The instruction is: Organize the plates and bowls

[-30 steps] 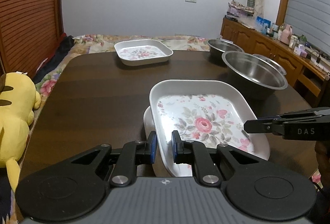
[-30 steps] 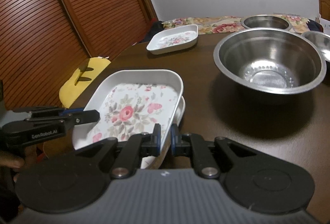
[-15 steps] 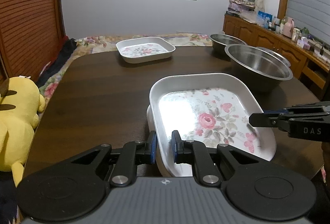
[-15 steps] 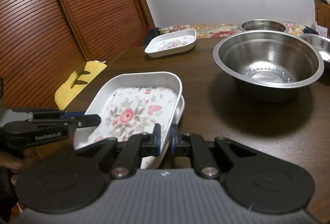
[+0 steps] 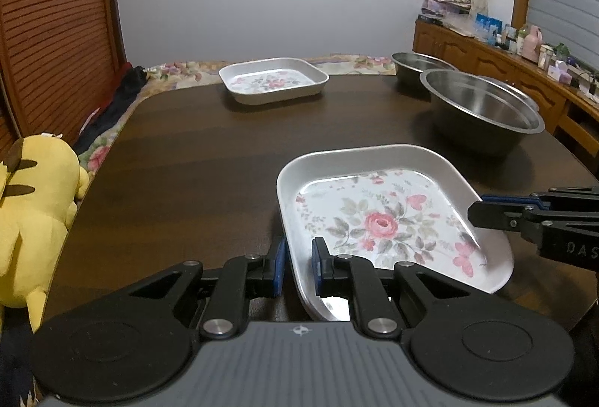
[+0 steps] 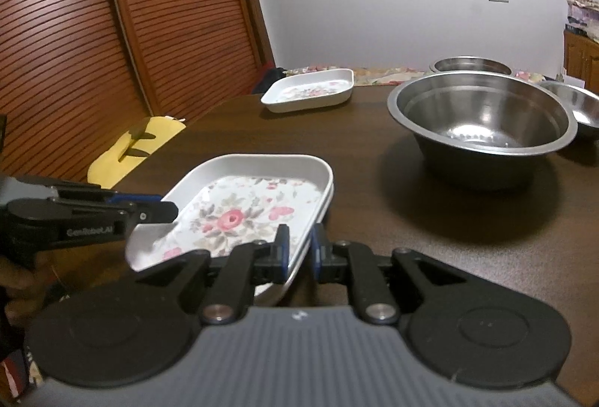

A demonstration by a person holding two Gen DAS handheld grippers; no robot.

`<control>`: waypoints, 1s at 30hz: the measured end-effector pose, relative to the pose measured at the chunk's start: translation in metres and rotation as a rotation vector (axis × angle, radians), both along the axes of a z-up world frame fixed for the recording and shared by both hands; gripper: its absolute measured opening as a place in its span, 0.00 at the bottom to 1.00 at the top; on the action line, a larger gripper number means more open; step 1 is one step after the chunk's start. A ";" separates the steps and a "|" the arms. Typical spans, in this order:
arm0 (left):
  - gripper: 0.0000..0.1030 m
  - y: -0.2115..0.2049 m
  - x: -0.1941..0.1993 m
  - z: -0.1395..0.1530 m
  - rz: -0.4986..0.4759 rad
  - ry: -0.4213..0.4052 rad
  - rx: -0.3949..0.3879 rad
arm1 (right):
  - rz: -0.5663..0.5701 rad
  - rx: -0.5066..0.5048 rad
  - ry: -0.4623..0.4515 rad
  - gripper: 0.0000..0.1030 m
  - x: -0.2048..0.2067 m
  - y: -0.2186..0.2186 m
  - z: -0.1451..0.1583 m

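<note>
A white floral plate (image 5: 378, 216) is held over the near part of the dark table (image 5: 209, 160). My left gripper (image 5: 298, 266) is shut on its near left rim. My right gripper (image 6: 299, 249) is shut on its right rim; it shows from the side in the left wrist view (image 5: 486, 212). In the right wrist view the plate (image 6: 243, 208) seems to have a second rim stacked right under it. A second floral plate (image 5: 271, 79) sits at the far side. Three steel bowls stand at the right; the large one (image 5: 483, 107) is nearest.
A yellow plush toy (image 5: 33, 216) lies off the table's left edge. A wooden slatted door (image 6: 93, 32) is on the left. A wooden sideboard (image 5: 505, 70) with small items runs along the right wall. A flowered bedspread (image 5: 179, 68) lies beyond the table.
Both grippers have risen with the floral plate between them and tilted more level. The white dish that showed beneath its left edge is no longer visible in the left wrist view.
</note>
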State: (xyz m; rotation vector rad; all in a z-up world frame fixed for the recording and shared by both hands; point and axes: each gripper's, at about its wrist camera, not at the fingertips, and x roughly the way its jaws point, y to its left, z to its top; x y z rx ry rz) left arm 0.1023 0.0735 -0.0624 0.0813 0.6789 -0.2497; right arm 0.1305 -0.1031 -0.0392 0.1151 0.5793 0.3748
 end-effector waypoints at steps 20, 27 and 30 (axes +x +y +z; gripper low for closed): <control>0.16 0.002 0.000 0.002 0.006 -0.008 -0.021 | -0.009 0.021 -0.003 0.14 -0.001 -0.002 0.002; 0.16 0.004 -0.003 0.015 0.010 -0.045 -0.031 | -0.011 0.025 -0.034 0.14 -0.002 -0.008 0.018; 0.18 0.003 -0.003 0.022 0.008 -0.063 -0.034 | -0.009 0.023 -0.061 0.14 -0.003 -0.010 0.030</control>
